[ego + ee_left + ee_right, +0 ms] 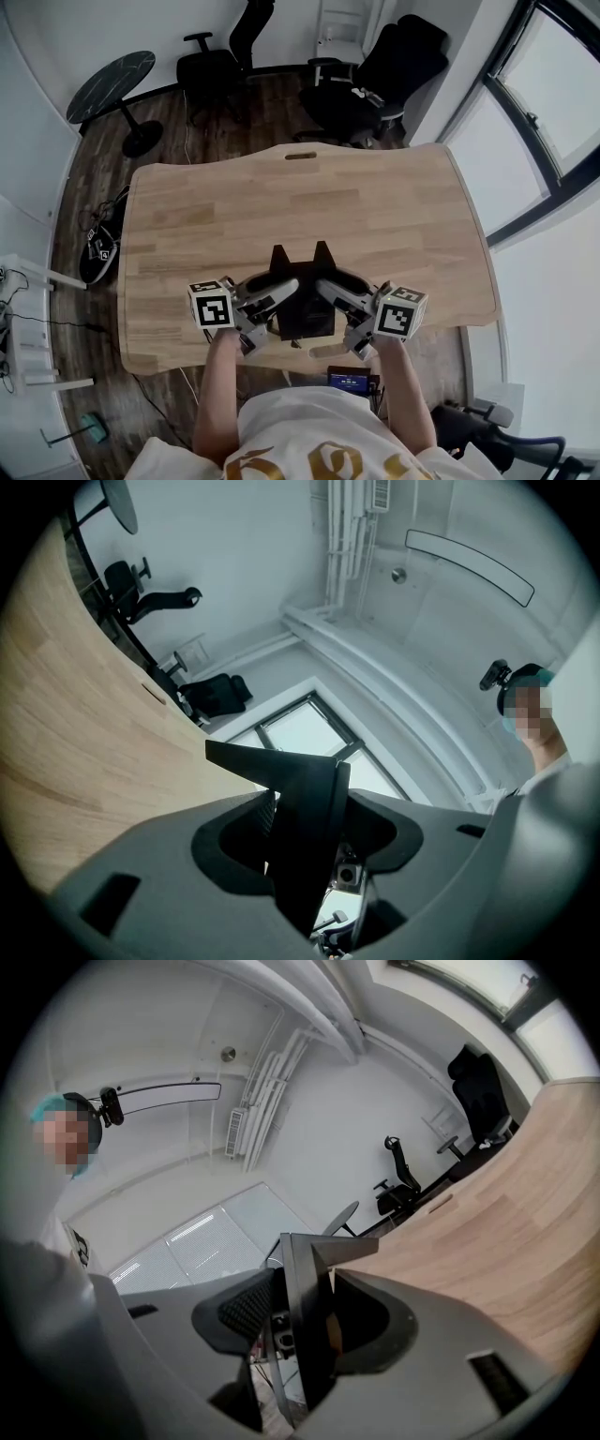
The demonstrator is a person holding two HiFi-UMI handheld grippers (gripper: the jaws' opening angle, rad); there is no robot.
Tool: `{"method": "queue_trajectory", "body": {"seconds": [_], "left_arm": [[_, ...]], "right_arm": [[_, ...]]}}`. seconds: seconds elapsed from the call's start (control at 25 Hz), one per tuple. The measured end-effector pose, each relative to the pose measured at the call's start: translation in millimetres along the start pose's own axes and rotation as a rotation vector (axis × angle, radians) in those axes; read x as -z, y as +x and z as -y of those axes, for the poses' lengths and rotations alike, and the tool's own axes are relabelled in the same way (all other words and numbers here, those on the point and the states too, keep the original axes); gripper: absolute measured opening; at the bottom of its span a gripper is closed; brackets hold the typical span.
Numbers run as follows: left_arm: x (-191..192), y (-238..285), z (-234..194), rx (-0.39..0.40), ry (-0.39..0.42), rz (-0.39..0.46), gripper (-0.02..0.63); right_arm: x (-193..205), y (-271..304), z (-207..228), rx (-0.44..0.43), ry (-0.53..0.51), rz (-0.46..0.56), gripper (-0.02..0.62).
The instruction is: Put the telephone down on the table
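The telephone [302, 292] is a flat black piece with two pointed tips at its far end, held over the near part of the wooden table [309, 211]. My left gripper [284, 298] is shut on its left side and my right gripper [325, 291] on its right side. In the left gripper view the black telephone [305, 822] stands edge-on between the grey jaws of the left gripper [307, 841]. In the right gripper view the telephone [307, 1321] is likewise clamped in the right gripper [302, 1330]. Whether it touches the tabletop I cannot tell.
Black office chairs [370, 80] stand beyond the table's far edge, and a round dark side table [112, 84] is at the far left. A slot [301, 156] is cut near the table's far edge. Windows [539, 112] run along the right. A small device [349, 381] sits below the near edge.
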State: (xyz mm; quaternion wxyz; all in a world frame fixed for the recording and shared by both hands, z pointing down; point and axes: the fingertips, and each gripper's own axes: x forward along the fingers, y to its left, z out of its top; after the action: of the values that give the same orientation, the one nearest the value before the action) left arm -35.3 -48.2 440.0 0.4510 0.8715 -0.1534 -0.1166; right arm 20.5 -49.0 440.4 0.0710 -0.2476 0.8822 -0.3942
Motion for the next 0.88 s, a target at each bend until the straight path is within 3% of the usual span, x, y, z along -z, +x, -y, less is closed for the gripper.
{"method": "queue_trajectory", "body": {"seconds": [0.88], "left_arm": [[1,13,-94,-0.063,-0.11,-0.015,0.201]], "right_arm": [[18,35,87,0.026,0.129,-0.099,0.193]]}}
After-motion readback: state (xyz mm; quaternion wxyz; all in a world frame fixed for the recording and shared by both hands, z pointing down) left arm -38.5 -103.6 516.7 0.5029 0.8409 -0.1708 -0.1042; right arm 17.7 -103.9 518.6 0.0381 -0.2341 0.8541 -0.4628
